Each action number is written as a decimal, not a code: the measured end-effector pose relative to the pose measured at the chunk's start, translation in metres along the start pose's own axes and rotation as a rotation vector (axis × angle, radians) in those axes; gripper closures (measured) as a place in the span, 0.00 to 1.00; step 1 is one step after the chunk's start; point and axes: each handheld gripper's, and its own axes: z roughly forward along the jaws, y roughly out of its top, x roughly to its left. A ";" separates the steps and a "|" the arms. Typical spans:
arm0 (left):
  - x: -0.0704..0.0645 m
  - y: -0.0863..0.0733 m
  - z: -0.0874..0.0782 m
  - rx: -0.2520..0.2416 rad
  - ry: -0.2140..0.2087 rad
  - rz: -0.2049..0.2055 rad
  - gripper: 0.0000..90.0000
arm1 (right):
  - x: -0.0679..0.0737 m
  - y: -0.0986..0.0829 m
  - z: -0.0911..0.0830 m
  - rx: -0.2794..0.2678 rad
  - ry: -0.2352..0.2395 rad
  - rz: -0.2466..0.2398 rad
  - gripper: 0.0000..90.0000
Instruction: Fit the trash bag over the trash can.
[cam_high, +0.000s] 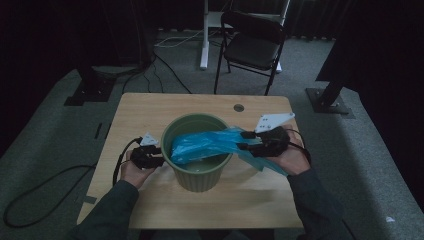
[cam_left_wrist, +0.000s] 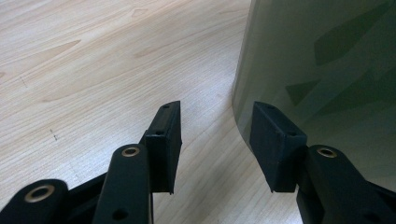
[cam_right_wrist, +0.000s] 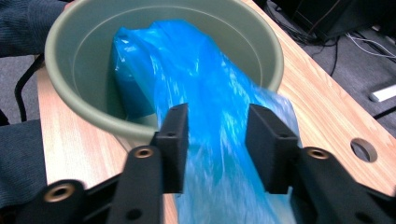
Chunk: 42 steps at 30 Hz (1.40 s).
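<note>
Right hand-held gripper (cam_right_wrist: 217, 140) agape over crinkly blue plastic bag (cam_right_wrist: 205, 93), round green bin (cam_right_wrist: 70, 88).

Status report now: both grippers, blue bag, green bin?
Left gripper open beside green bin. Right gripper open around blue bag. Bag half inside bin.

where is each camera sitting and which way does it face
High view: above the person's side, facing forward and down on the table; forearms, hands, left gripper and right gripper show.
Left gripper view: low over the tabletop, facing the bin wall; its open fingers show.
Right gripper view: faces the blue bag draped over the rim; open fingers astride it.
All share the bin.
</note>
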 end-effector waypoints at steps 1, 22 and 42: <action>0.000 0.000 0.000 0.000 0.000 0.000 0.60 | 0.000 0.000 0.000 0.000 0.000 0.000 0.62; -0.001 -0.002 -0.030 -0.088 -0.004 -0.008 0.61 | 0.003 -0.030 0.002 0.058 -0.060 -0.020 0.86; -0.014 0.018 -0.028 -0.126 -0.039 0.060 0.66 | -0.002 0.007 0.011 0.000 -0.010 -0.059 0.99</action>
